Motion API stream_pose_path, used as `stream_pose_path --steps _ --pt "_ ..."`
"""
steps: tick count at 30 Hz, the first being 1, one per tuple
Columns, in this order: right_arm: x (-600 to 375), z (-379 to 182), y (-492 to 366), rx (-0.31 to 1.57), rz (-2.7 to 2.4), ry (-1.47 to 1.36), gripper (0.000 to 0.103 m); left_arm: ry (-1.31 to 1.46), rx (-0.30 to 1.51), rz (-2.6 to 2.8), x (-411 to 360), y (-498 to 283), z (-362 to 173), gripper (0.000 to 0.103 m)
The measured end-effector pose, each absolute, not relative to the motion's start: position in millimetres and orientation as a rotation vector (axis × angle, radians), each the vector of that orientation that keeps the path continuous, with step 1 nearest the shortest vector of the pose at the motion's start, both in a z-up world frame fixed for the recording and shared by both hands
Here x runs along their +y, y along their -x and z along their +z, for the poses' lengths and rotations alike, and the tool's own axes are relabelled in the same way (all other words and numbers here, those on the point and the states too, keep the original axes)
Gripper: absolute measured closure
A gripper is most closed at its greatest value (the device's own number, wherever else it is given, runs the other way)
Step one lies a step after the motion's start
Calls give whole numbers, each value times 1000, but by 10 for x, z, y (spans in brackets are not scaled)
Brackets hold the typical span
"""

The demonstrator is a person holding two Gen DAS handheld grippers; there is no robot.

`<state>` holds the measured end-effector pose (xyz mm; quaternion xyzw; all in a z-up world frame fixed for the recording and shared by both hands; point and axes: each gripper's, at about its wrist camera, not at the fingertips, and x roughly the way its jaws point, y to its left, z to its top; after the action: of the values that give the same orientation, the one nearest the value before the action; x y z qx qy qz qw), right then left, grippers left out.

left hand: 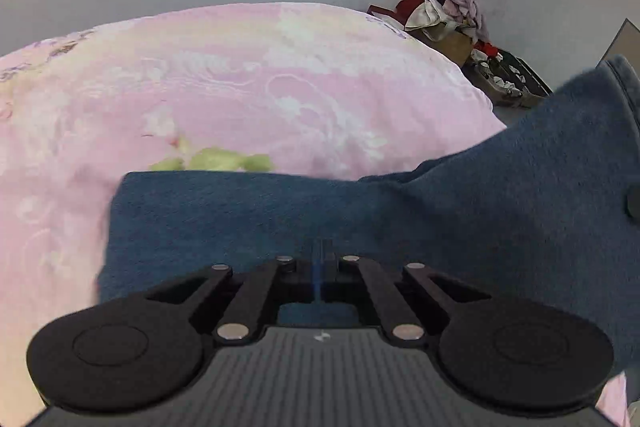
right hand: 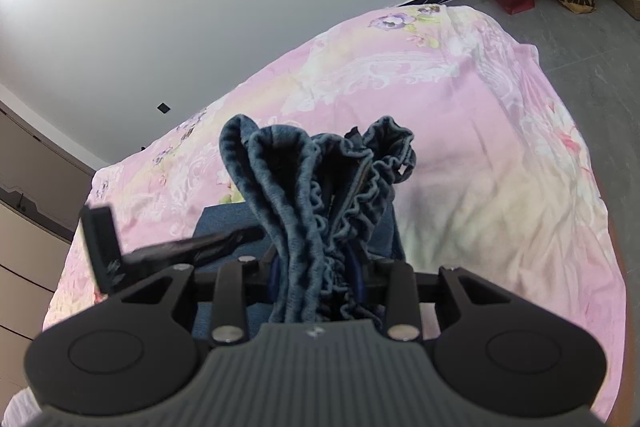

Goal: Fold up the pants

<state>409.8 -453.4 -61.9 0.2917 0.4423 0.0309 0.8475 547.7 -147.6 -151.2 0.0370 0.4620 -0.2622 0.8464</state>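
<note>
bed: pink floral sheet [left hand: 280, 87] | left hand-held gripper [left hand: 320, 267] closed | right hand-held gripper [right hand: 316, 275] holds pants [right hand: 304, 195]

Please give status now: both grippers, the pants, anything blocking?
Left gripper shut on pants. Right gripper shut on bunched waistband. Pants over pink bedspread. Nothing blocking.

The bunched pants [right hand: 320, 195] hide the right tool's [right hand: 316, 267] fingertips, and the left view is motion-blurred.

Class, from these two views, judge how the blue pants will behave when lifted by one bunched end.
Probably floppy: the pants bunch into soft folds in the right gripper. Likely to trail and sag, since cloth lies flat across the bedspread. Likely not slippery: the fabric looks fuzzy, and the gathered waistband gives bulk to grip.
</note>
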Motion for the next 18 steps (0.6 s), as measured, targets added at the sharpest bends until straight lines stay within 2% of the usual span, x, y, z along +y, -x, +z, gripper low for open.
stream_pose_path --steps 9,18 --pt "-3413 -232 -4552 962 39 -431 74 -1 1009 -491 -30 -5066 -1517 103" --pt "-1918 -467 -5053 1071 14 -191 71 94 1012 -560 482 -4790 -1541 103"
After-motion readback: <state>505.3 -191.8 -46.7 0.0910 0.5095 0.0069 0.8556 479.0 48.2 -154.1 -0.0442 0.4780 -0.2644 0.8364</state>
